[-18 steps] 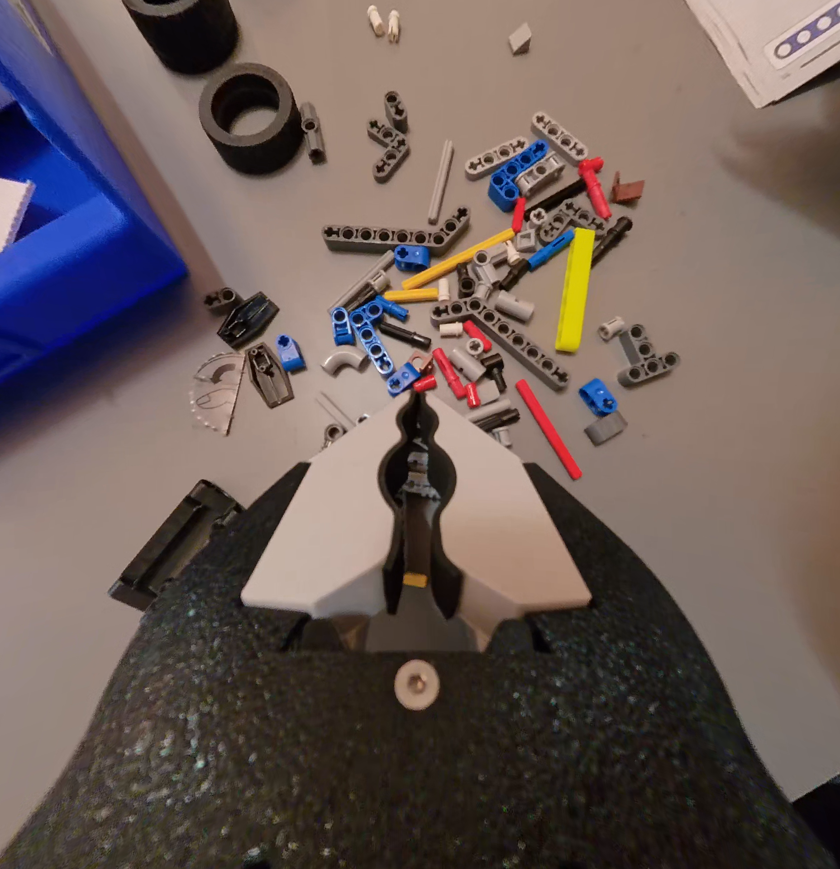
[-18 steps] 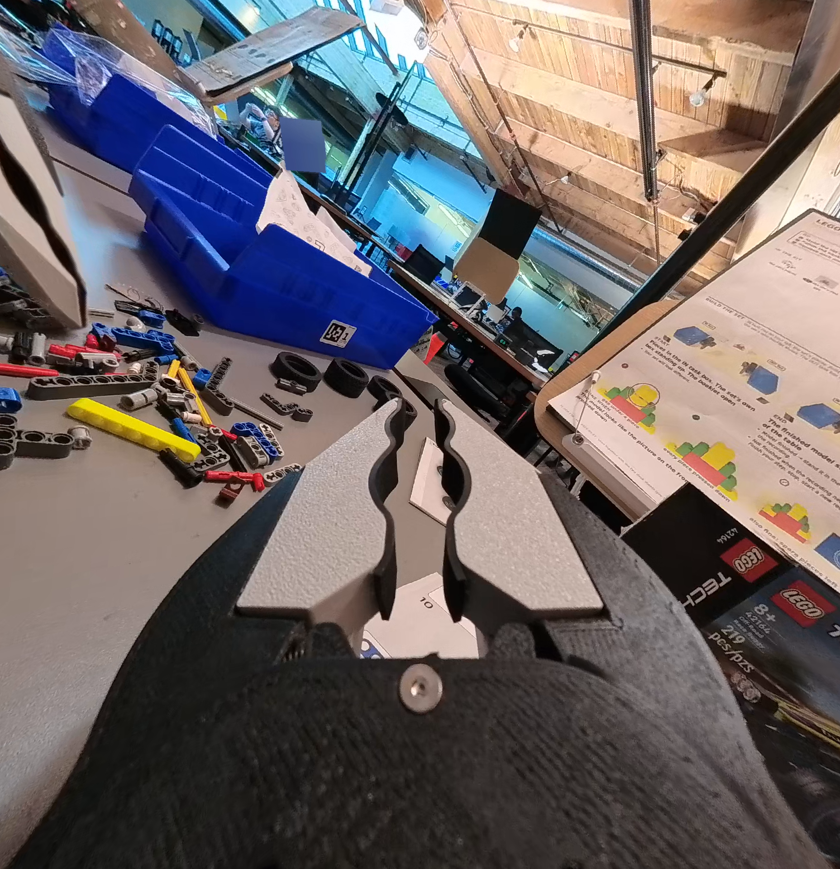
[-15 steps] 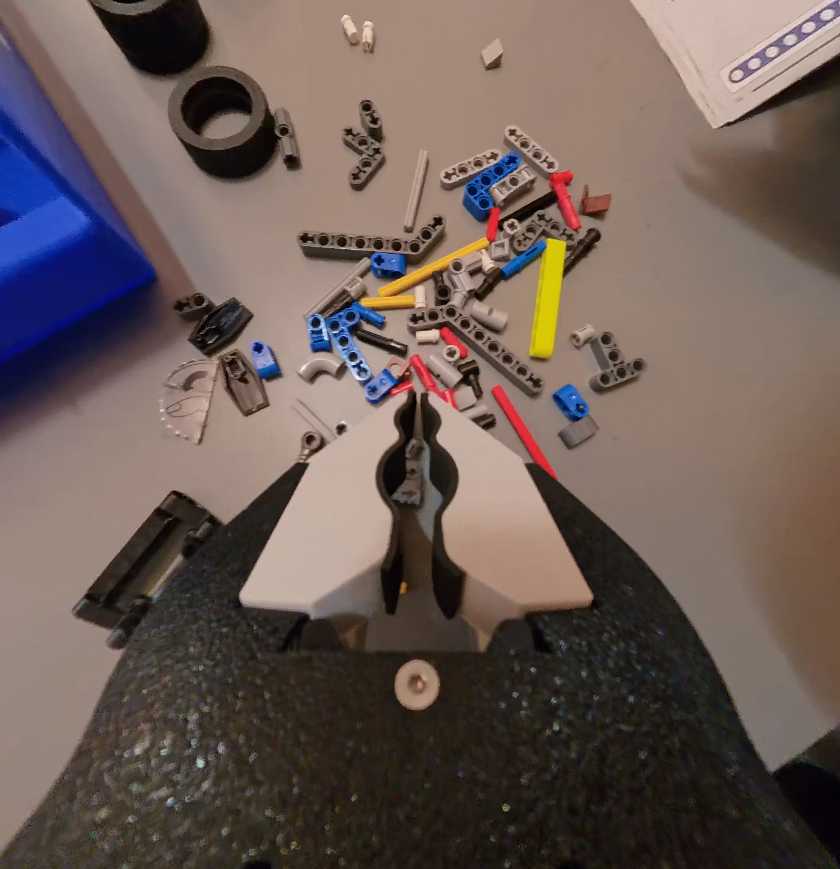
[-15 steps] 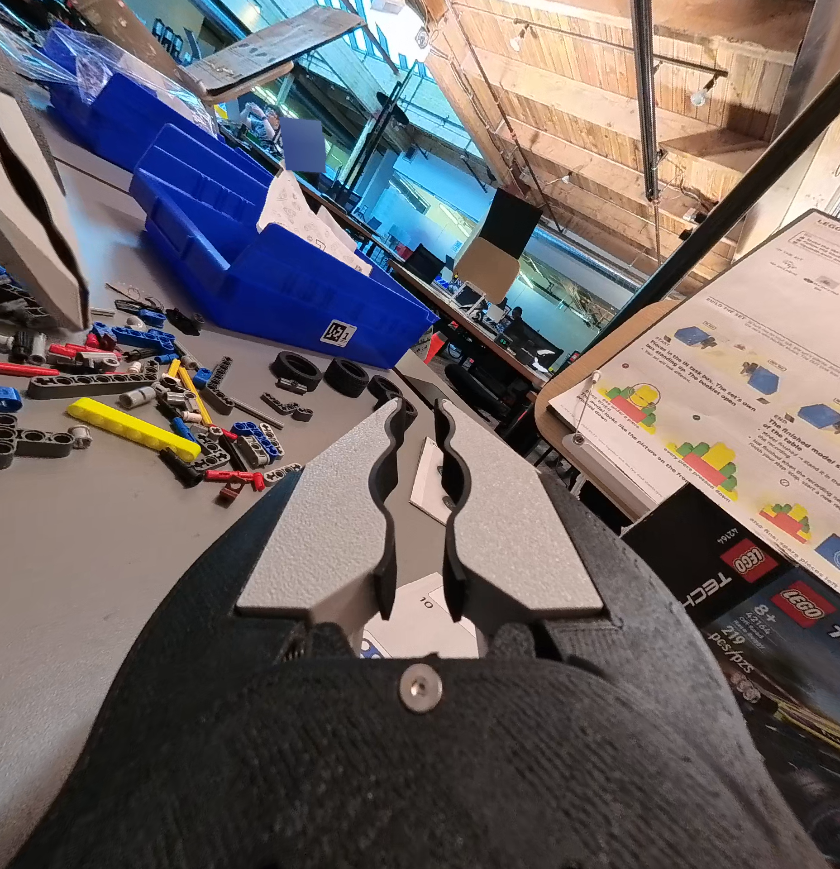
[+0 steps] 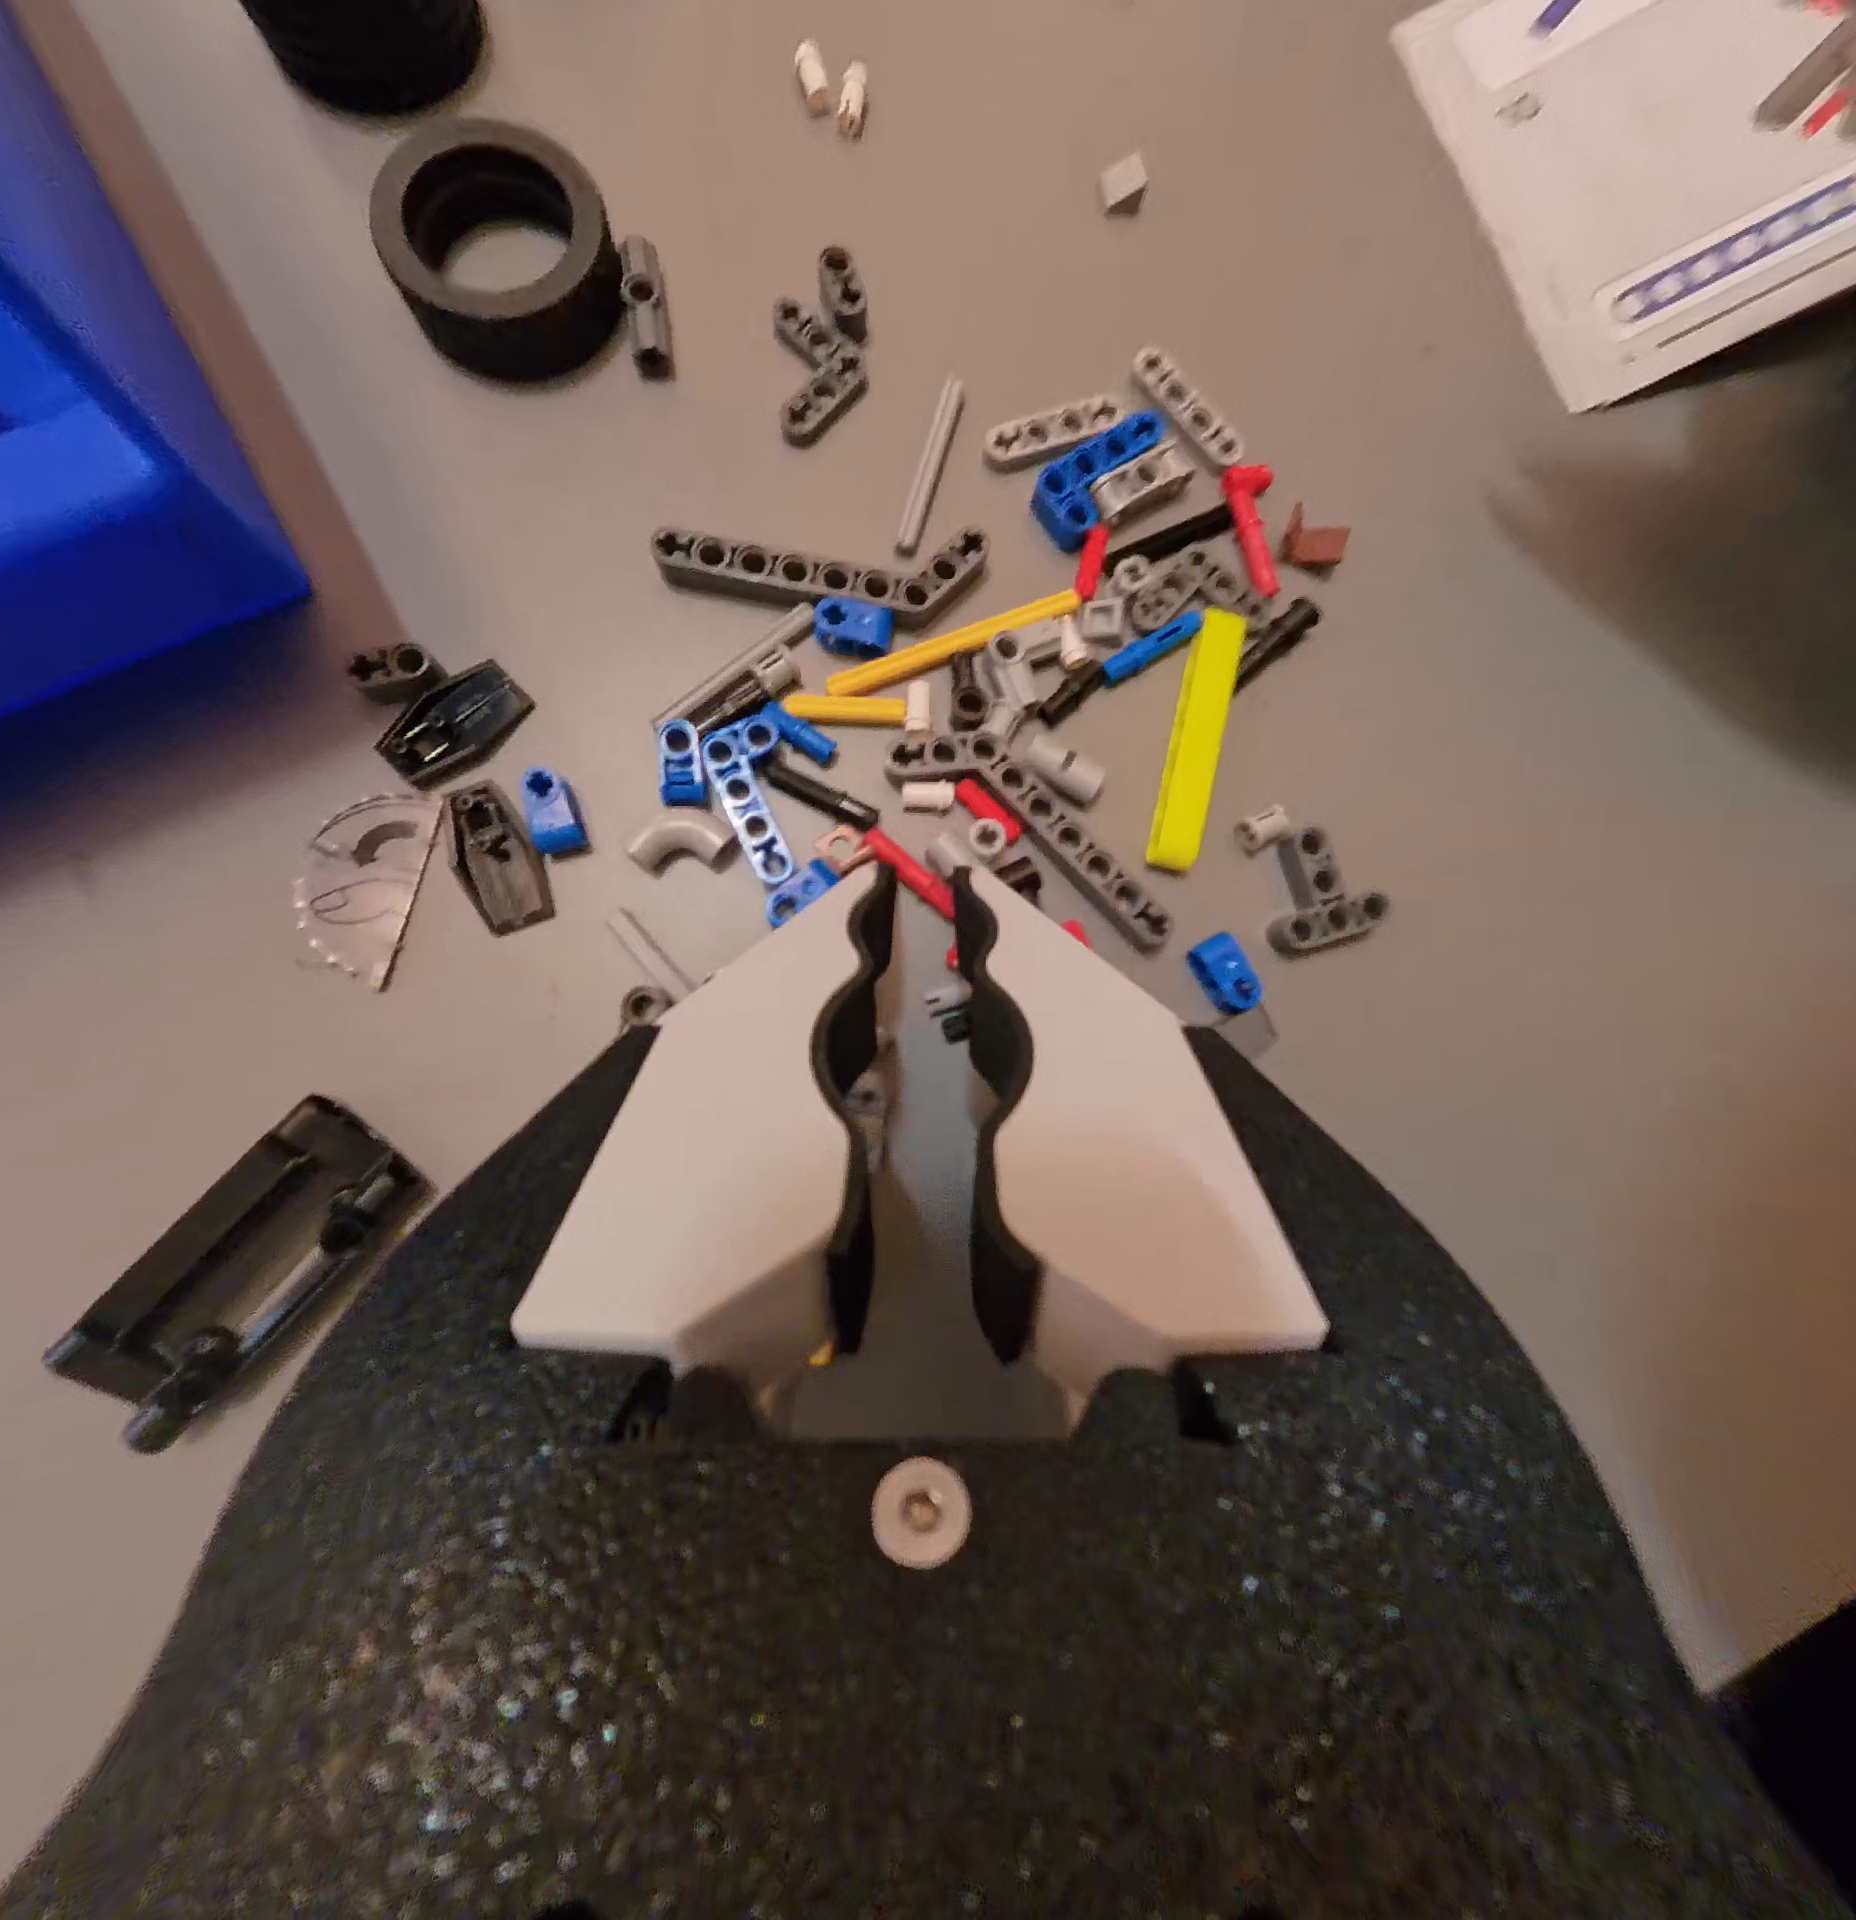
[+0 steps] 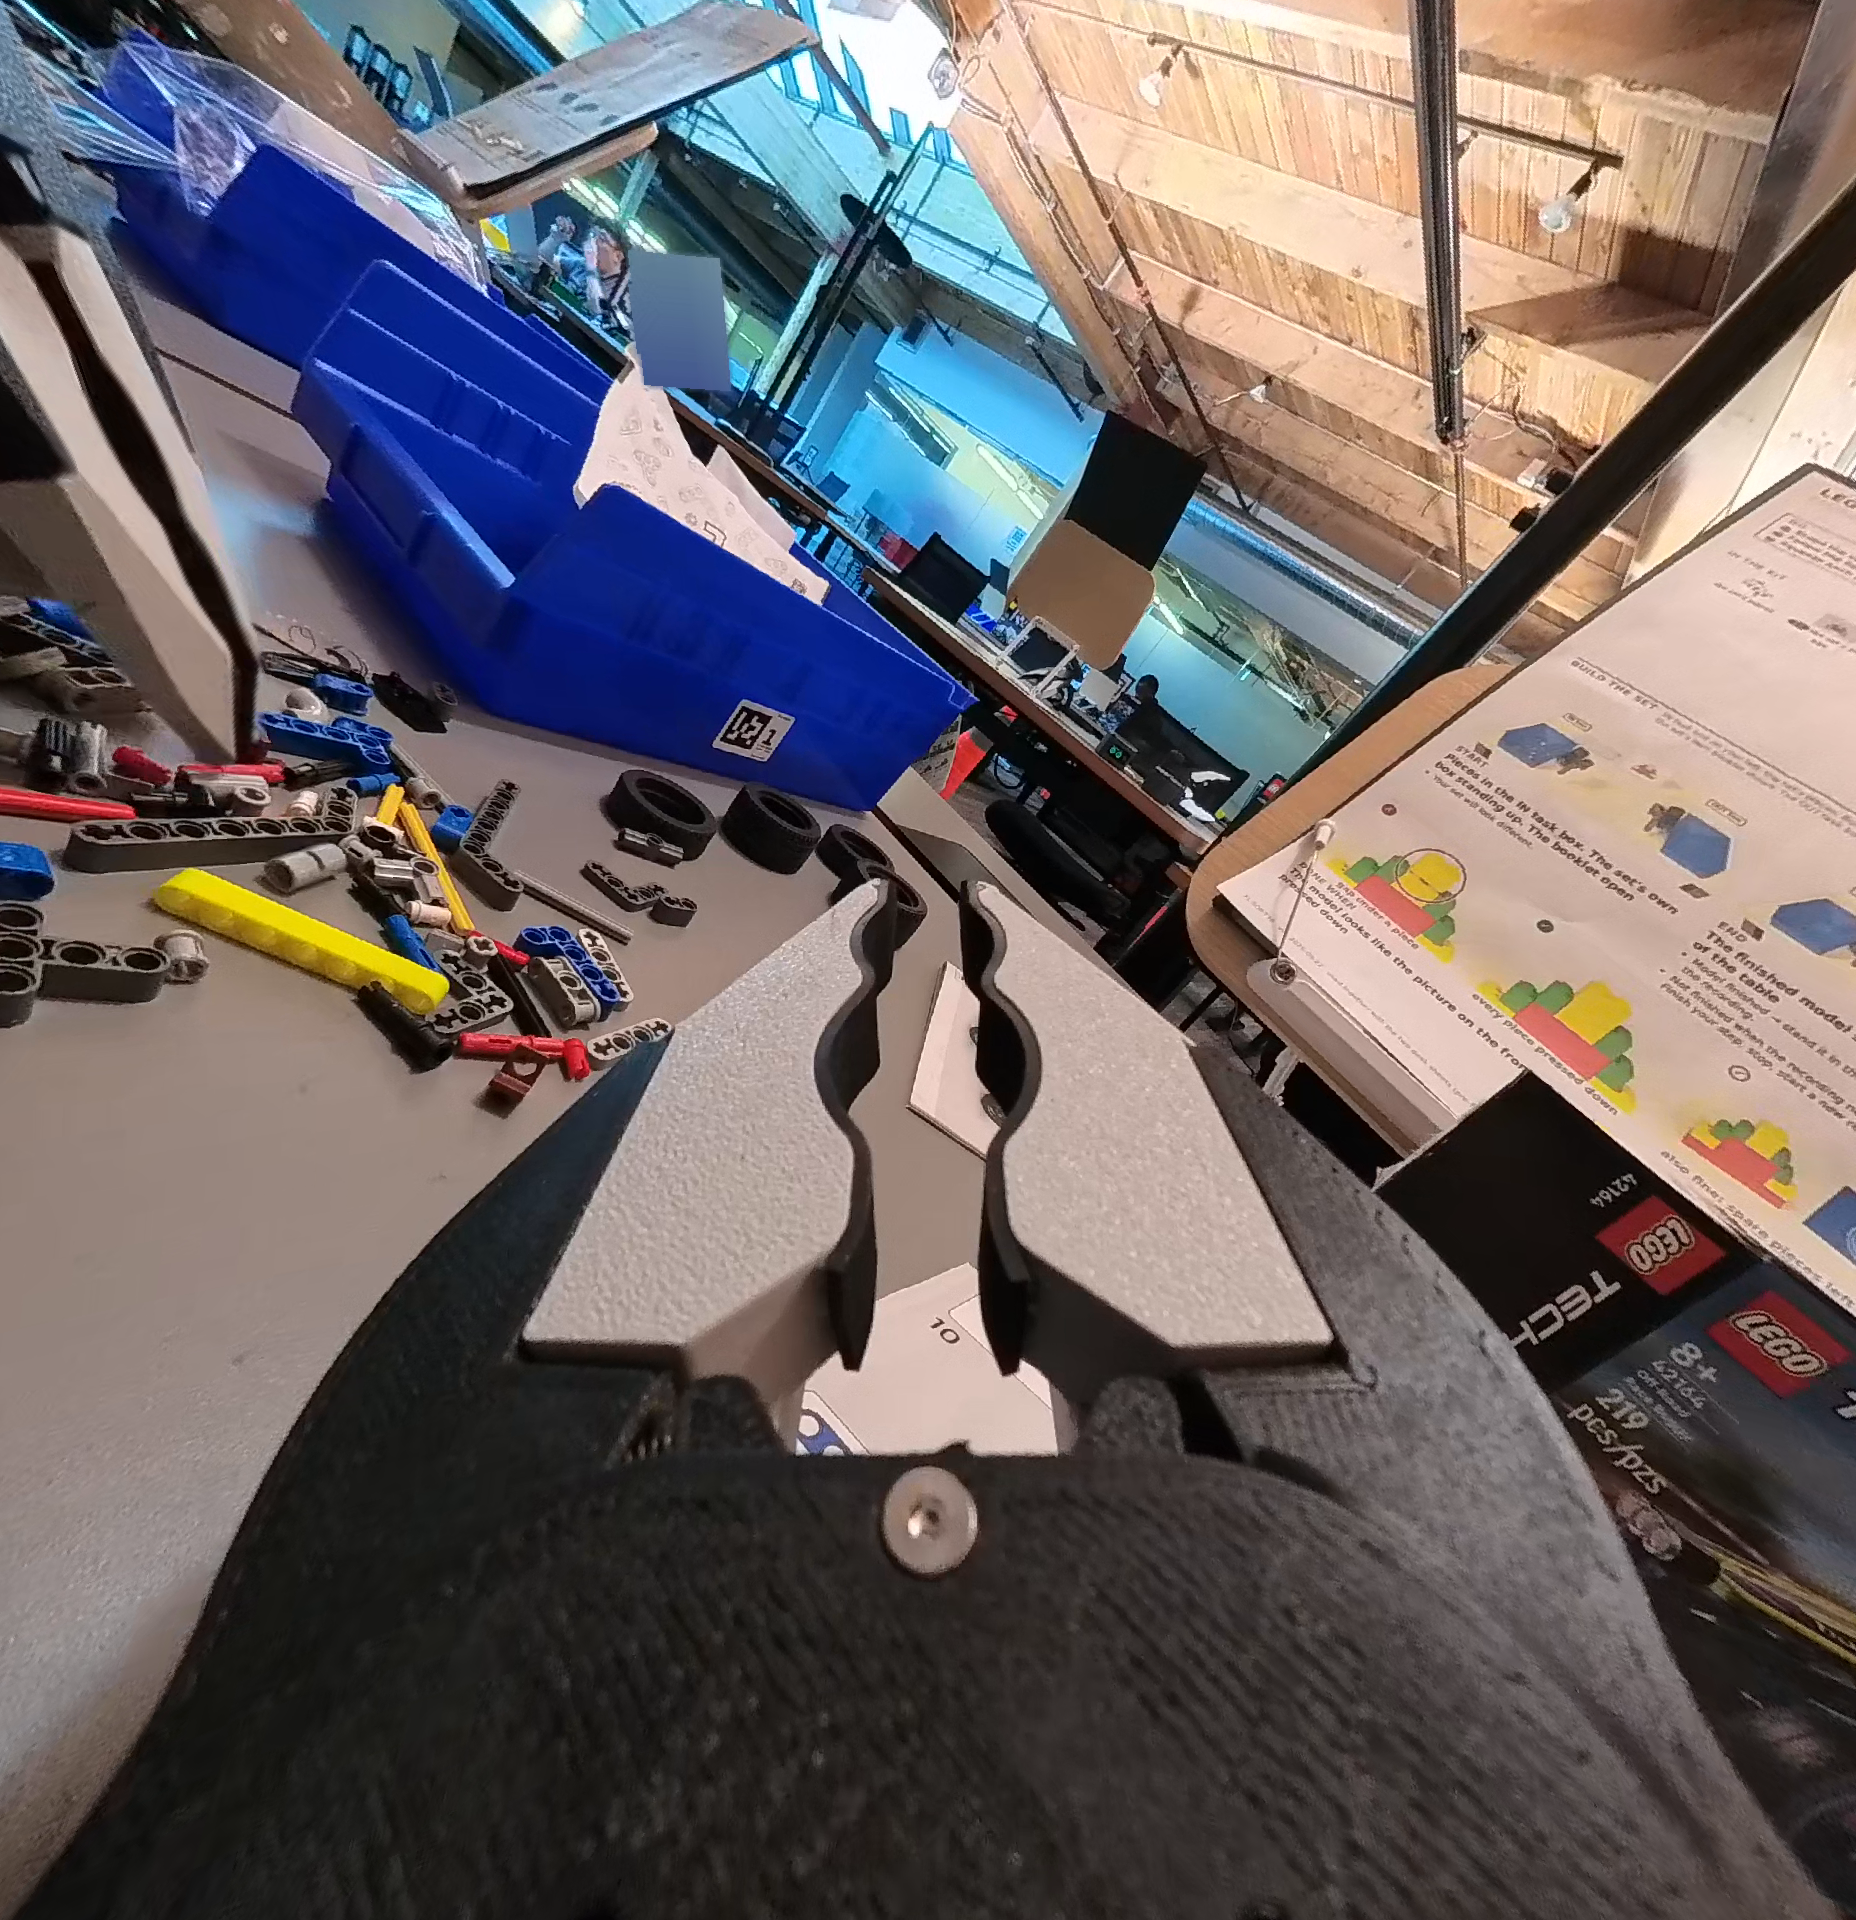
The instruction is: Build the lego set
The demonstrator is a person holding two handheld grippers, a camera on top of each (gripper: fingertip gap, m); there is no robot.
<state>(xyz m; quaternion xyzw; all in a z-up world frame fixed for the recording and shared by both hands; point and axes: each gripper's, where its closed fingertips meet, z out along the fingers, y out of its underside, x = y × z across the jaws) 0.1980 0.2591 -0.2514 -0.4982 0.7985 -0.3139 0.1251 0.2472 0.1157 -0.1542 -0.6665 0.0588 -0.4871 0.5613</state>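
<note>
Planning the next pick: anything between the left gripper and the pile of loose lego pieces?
Nothing visible. The left gripper is open, tips right at the near edge of the lego pieces on the grey table; a red pin lies just beyond the gap.

A wooden plank ceiling (image 6: 1267, 208) with track lights spans long desks (image 6: 1007, 665) and windows.

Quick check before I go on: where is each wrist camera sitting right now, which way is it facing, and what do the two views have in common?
Left wrist view: sits on the left gripper, looking steeply down at the scattered lego pieces on the grey table; its own grey fingers, apart, and black housing show.
Right wrist view: sits on the right gripper, low over the table, facing across it toward blue bins and the ceiling; its own parted fingers show, and the left gripper at the left edge.
Shared: the yellow beam, the black tyres and the pile.
</note>
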